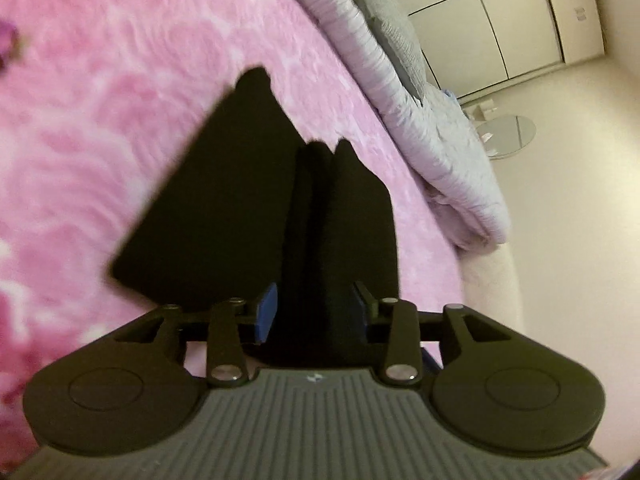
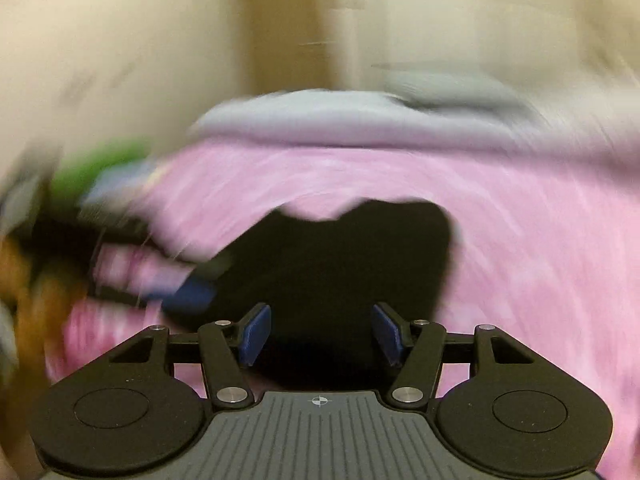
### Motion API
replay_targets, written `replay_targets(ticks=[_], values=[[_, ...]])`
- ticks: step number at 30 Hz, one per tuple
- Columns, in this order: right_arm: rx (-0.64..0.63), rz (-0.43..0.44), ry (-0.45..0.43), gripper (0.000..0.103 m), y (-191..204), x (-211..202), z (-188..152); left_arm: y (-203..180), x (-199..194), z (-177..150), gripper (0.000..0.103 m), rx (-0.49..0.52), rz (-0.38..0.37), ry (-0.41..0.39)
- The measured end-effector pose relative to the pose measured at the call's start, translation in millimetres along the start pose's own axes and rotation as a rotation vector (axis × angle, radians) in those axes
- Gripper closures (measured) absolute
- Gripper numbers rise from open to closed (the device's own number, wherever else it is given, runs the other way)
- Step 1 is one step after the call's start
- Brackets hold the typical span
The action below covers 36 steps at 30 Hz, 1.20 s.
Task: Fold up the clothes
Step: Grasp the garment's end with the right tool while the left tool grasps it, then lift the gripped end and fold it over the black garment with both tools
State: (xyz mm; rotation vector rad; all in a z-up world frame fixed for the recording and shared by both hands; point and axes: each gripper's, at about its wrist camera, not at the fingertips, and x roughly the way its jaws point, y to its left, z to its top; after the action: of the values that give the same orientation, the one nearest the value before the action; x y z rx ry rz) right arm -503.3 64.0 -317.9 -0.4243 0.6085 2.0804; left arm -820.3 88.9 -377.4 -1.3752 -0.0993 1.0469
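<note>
A black garment (image 1: 208, 208) lies on the pink bedspread (image 1: 120, 80), one flat folded panel to the left and bunched ridges running up the middle. My left gripper (image 1: 314, 312) has those ridges between its blue pads (image 1: 268, 312), which stand apart and do not visibly pinch the cloth. In the blurred right wrist view the same black garment (image 2: 340, 256) lies ahead. My right gripper (image 2: 322, 336) is open wide just above its near edge, pads clear of the cloth. The left gripper's blue pad (image 2: 192, 294) shows blurred at the garment's left side.
A lilac quilt (image 1: 440, 140) and a grey pillow (image 1: 384, 28) are heaped along the bed's far edge. Behind stand white wardrobe doors (image 1: 500, 20) and a round glass table (image 1: 508, 132). Blurred green and blue items (image 2: 100, 164) lie at the left of the bedspread (image 2: 520, 240).
</note>
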Motion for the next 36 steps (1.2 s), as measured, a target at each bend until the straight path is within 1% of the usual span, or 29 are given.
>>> replay_targets(ticks=[1, 4, 6, 7, 10, 13, 16, 17, 18, 19, 20, 23, 25, 27, 31, 33, 36], values=[[0.141, -0.014, 0.016, 0.044, -21.8, 4.3, 0.6, 3.6, 7.8, 2.4, 0.065, -0.031, -0.011, 0.020], [0.562, -0.050, 0.064, 0.044, -86.1, 17.2, 2.1, 13.6, 31.7, 9.6, 0.065, -0.111, -0.032, 0.074], [0.787, -0.010, 0.079, 0.044, -115.4, 28.8, -4.2, 16.0, 42.8, 14.1, 0.064, -0.135, -0.057, 0.082], [0.880, 0.003, 0.085, 0.044, -125.8, 35.7, -8.3, 16.4, 48.1, 16.6, 0.063, -0.143, -0.072, 0.086], [1.017, 0.036, 0.105, 0.044, -140.7, 50.2, -11.9, 13.7, 62.0, 26.9, 0.063, -0.148, -0.087, 0.087], [1.089, 0.071, 0.107, 0.044, -140.9, 62.2, -16.1, 7.9, 76.4, 38.1, 0.063, -0.129, -0.106, 0.083], [1.131, 0.081, 0.093, 0.044, -145.6, 63.7, -19.7, 0.5, 89.3, 45.0, 0.065, -0.091, -0.105, 0.085], [1.140, 0.086, 0.092, 0.044, -148.8, 60.8, -20.7, -3.0, 93.2, 45.4, 0.068, -0.065, -0.106, 0.089], [1.143, 0.090, 0.097, 0.044, -148.7, 62.5, -19.9, -6.3, 94.4, 45.4, 0.074, -0.031, -0.108, 0.088], [1.137, 0.091, 0.106, 0.044, -147.2, 63.4, -17.4, -9.7, 95.6, 45.5, 0.089, 0.004, -0.109, 0.086], [1.117, 0.097, 0.113, 0.048, -143.1, 64.6, -13.9, -13.3, 93.1, 46.0, 0.088, 0.041, -0.109, 0.080], [1.044, 0.120, 0.136, 0.048, -128.9, 69.9, -1.5, -23.1, 68.5, 54.2, 0.089, 0.128, -0.116, 0.009], [0.938, 0.116, 0.155, 0.048, -112.9, 74.2, 11.7, -23.5, 48.4, 62.8, 0.089, 0.159, -0.123, -0.025], [0.835, 0.112, 0.174, 0.048, -96.0, 79.7, 22.6, -18.9, 33.9, 68.5, 0.089, 0.182, -0.106, -0.041], [0.653, 0.099, 0.205, 0.048, -63.4, 89.1, 36.8, 4.6, 20.1, 75.1, 0.089, 0.163, -0.036, -0.052], [0.591, 0.091, 0.212, 0.048, -51.3, 91.3, 40.4, 13.3, 13.4, 77.8, 0.089, 0.160, -0.031, -0.062], [0.529, 0.071, 0.216, 0.048, -39.1, 93.6, 40.1, 14.6, 10.5, 80.1, 0.089, 0.170, -0.043, -0.077]])
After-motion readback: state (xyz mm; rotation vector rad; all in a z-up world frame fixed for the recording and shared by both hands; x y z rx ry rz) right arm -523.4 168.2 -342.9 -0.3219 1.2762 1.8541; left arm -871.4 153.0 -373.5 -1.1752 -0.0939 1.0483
